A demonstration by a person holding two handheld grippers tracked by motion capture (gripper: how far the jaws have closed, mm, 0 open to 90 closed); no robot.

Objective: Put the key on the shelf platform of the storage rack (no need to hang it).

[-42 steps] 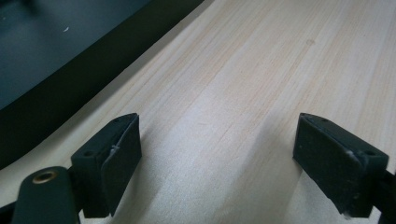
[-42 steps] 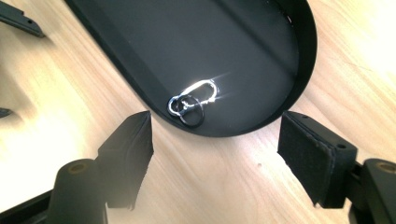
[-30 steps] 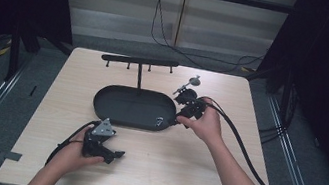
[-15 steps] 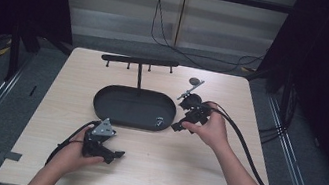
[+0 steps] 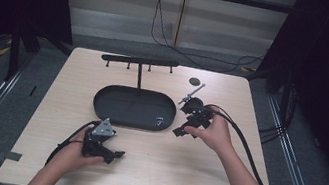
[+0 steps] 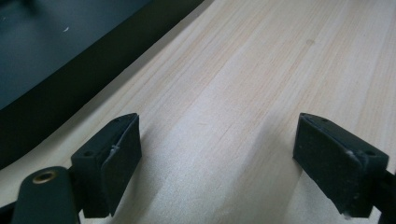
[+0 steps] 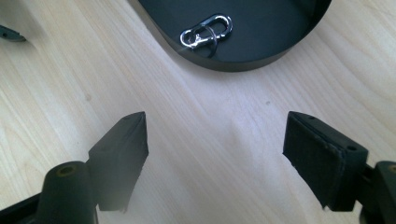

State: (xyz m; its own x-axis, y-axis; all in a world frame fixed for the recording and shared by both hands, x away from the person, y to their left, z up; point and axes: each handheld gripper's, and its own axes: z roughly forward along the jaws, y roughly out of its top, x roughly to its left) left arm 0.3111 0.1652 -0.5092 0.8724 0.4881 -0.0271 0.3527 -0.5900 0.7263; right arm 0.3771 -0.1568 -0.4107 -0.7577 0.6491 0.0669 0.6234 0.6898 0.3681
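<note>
Now the right gripper (image 5: 181, 131) has drawn back from the black oval tray (image 5: 99, 104) and sits just off its rim at about four o'clock of it; a second ago it was at the tray's right end, so the hand has pulled away toward the person. Its jaws have just been opening and stand wide apart, with bare desk (image 7: 196, 154) between them and nothing held. The silver carabiner clip (image 7: 207, 31) lies inside the tray, close to the wall on the right gripper's side; in the high view it shows as a small glint (image 5: 159, 120) near the tray's five o'clock edge. That reads as a release finished: the clip looks delivered into the tray, and the right hand is free for whatever comes next. The left gripper (image 5: 116, 154) rests on the desk at seven o'clock of the tray, unmoved from a second ago; its jaws are also spread, over bare wood.
</note>
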